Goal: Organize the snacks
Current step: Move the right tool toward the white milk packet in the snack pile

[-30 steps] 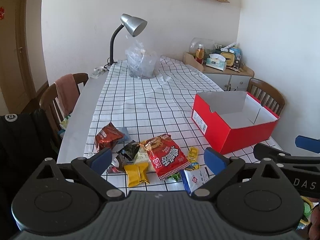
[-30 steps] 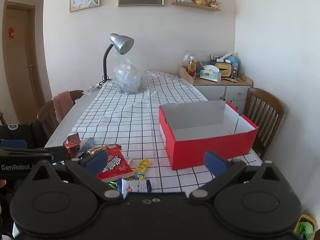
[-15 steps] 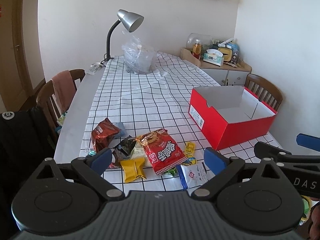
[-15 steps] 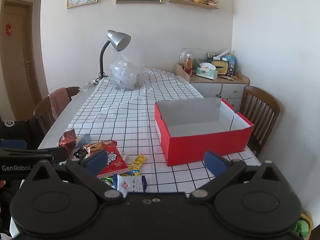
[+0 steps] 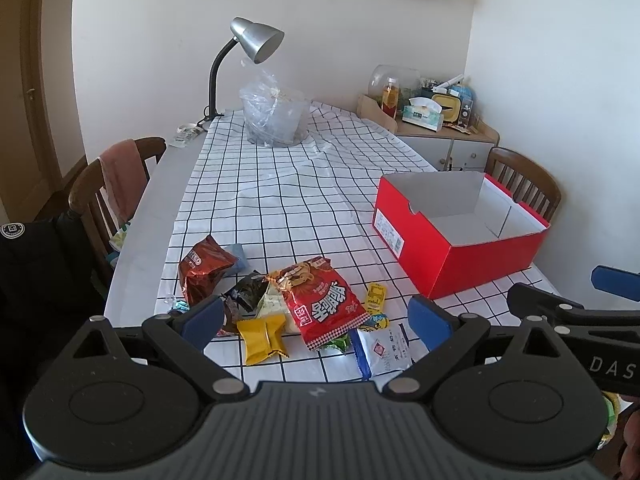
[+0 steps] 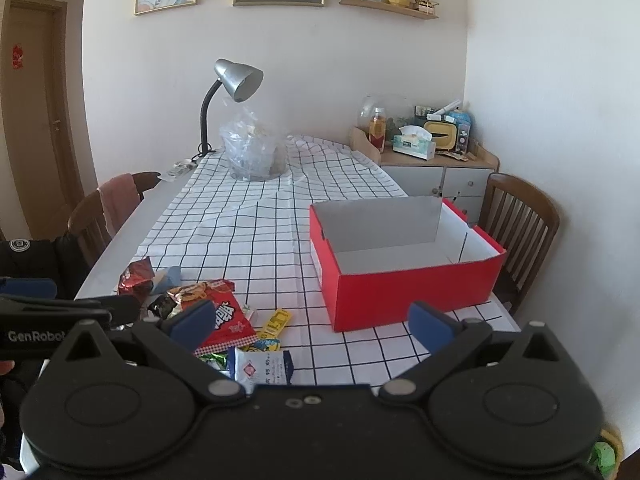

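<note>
Several snack packets lie in a pile at the table's near edge: a big red bag (image 5: 326, 302) (image 6: 226, 318), a brown bag (image 5: 204, 266) (image 6: 136, 276), a yellow packet (image 5: 262, 338), a small yellow sachet (image 5: 375, 294) (image 6: 276, 322) and a white-and-blue packet (image 5: 384, 350) (image 6: 262, 368). An open, empty red box (image 5: 460, 236) (image 6: 400, 264) stands to their right. My left gripper (image 5: 314, 320) is open and empty above the pile. My right gripper (image 6: 312, 318) is open and empty, between the pile and the box.
A checked cloth (image 5: 288, 200) covers the table. A desk lamp (image 5: 246, 56) and a clear plastic bag (image 5: 276, 114) stand at the far end. Wooden chairs stand at the left (image 5: 104, 188) and right (image 6: 520, 224). A cabinet (image 6: 440, 164) with clutter is behind the box.
Both grippers have risen and tilted down a little, so the table sits lower in both views. Both stay open and empty. The snacks and box have not moved.
</note>
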Available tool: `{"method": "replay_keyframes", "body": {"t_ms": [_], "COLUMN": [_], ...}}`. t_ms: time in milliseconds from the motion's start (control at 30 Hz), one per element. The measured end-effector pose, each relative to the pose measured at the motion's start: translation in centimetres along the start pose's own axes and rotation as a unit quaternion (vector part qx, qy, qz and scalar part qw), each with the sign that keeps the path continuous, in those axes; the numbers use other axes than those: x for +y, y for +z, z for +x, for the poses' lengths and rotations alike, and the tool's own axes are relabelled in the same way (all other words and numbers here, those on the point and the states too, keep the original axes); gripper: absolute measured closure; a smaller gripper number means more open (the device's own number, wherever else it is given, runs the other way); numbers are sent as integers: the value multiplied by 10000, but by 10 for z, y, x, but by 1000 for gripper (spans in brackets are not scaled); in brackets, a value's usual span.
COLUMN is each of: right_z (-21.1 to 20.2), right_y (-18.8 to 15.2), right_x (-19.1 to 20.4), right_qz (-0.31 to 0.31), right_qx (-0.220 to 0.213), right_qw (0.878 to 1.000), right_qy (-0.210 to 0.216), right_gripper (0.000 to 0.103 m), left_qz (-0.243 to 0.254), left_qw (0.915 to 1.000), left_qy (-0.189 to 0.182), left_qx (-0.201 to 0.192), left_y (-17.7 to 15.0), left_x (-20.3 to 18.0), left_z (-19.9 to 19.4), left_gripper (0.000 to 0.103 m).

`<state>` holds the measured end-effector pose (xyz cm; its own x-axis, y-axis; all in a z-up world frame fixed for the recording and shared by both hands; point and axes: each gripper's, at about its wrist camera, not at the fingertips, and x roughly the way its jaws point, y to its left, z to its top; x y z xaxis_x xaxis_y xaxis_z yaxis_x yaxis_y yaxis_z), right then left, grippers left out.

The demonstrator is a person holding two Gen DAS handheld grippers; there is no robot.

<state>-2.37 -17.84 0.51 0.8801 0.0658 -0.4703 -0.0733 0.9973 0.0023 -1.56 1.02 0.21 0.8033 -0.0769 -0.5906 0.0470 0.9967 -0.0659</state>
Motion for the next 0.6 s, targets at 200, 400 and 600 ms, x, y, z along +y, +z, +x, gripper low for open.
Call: {"method": "replay_keyframes", "body": {"t_ms": [200, 400, 600], "right_z": [1, 4, 12], "right_y": [-1, -1, 1], "right_x": [-4, -6, -5], "right_qz": [42, 47, -93], "right_qx": [49, 61, 81], "right_qw": [10000, 9999, 9994], "right_qy": [34, 70, 318], "right_gripper": [0, 0, 0], "left_qz": [33, 38, -12], "left_qw": [10000, 10000, 9999], "left_qy": [24, 52, 155], "left_qx": [-3, -3, -6], "left_y": [1, 0, 3], "left_x": [-2, -2, -1], "left_z": [0, 2, 9], "left_gripper": [4, 4, 4]}}
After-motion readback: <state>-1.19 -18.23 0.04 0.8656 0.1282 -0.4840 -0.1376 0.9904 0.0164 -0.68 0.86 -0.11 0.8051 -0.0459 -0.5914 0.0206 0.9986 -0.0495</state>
